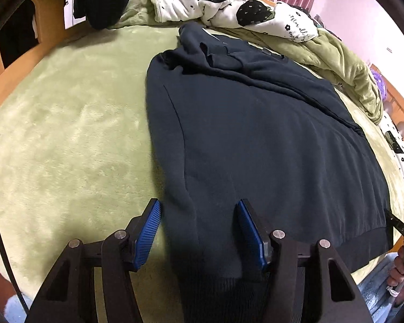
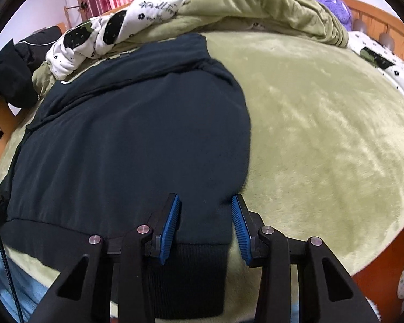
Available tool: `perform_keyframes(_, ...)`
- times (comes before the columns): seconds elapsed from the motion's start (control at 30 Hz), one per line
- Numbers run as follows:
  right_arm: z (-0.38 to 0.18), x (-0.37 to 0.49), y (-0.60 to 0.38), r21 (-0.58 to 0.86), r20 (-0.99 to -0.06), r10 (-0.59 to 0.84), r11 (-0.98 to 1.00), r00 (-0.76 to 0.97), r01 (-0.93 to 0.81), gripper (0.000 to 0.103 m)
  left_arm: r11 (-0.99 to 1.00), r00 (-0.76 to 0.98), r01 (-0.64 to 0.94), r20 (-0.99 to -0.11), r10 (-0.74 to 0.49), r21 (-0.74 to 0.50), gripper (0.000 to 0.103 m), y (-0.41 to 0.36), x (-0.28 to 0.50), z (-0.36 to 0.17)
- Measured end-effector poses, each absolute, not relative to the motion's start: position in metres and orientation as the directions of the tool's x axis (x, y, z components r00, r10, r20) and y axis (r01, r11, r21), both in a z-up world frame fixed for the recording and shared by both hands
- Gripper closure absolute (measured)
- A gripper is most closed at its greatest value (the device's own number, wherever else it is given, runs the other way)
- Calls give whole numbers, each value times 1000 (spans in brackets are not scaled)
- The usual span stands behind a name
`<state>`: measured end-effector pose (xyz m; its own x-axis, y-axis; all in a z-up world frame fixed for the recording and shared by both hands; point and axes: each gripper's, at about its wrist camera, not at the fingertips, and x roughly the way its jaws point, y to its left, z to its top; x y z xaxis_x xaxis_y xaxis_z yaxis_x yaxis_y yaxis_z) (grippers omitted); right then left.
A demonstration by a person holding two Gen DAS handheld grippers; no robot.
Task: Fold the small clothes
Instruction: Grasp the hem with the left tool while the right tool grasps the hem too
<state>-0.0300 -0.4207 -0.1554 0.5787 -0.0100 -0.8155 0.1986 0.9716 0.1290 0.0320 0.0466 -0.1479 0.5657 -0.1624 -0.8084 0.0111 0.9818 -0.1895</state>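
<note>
Sweatshirt (image 1: 256, 134) flat on bed (image 1: 67, 134); left gripper (image 1: 199, 231) and right gripper (image 2: 206, 226) agape astride hem corners, apparently pre-grasp; next: pinch, fold forward.

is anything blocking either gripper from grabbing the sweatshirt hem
Nothing visible. The left gripper and right gripper are both open, each straddling a near corner of the dark navy sweatshirt on the green blanket.

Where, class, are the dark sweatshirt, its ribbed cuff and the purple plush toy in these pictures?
dark sweatshirt (image 1: 256, 140): left wrist view, middle of the body panel.
ribbed cuff (image 2: 194, 274): right wrist view, centre of the ribbing.
purple plush toy (image 2: 334, 6): right wrist view, its fuzzy front.
</note>
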Motion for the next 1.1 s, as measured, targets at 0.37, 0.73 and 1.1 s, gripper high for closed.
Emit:
perform_keyframes(0.37, -161, -14, -424, 167, -788, -11, 959, 616, 230, 83, 993, 615, 70, -780, -117, -93, 86, 30, 23, -145)
perform_keyframes(0.73, -122, -49, -429, 263, -702, 38, 942, 711, 209, 89, 969, 662, 20, -723, -196, -245, 98, 61, 0, -109)
perform_keyframes(1.1, -65, -106, -416, 269, -612, 49, 951, 789, 149, 90, 967, 746, 65, -632, -209, -245, 98, 75, -53, -44)
